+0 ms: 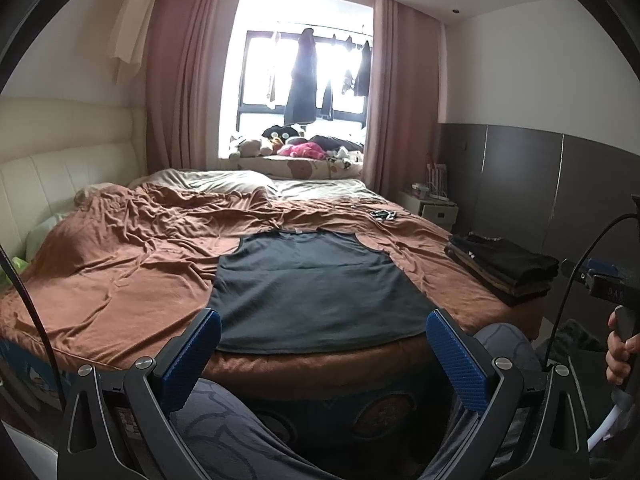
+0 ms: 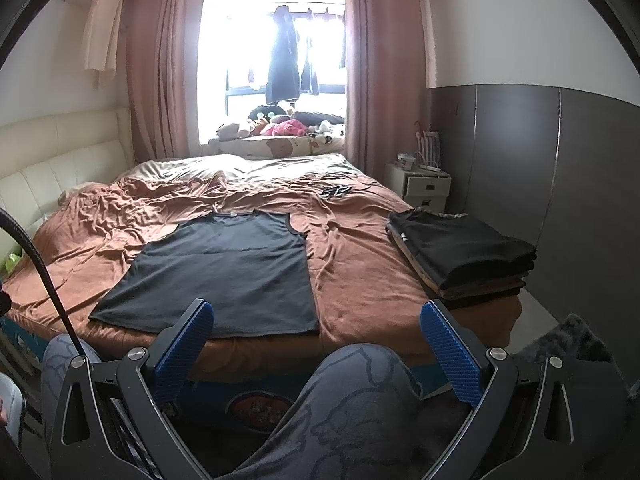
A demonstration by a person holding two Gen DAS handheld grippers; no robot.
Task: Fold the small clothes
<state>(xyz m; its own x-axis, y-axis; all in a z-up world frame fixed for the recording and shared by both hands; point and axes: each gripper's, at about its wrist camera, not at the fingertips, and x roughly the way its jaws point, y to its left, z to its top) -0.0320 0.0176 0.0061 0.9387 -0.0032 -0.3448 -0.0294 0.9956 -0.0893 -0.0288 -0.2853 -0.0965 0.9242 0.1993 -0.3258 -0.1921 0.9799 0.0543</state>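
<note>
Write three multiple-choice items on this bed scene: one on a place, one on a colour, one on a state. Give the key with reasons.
1. Where is the stack of folded clothes?
A. on the bed's right side
B. on the windowsill
C. on the nightstand

2. What colour is the tank top?
A. pink
B. dark grey
C. white

3. How does the tank top lie?
A. rolled up
B. folded in half
C. spread flat

Key: 1 A, it sits near the right edge of the brown cover; 2 B, it is dark against the cover; 3 C, neckline and hem both show.
</note>
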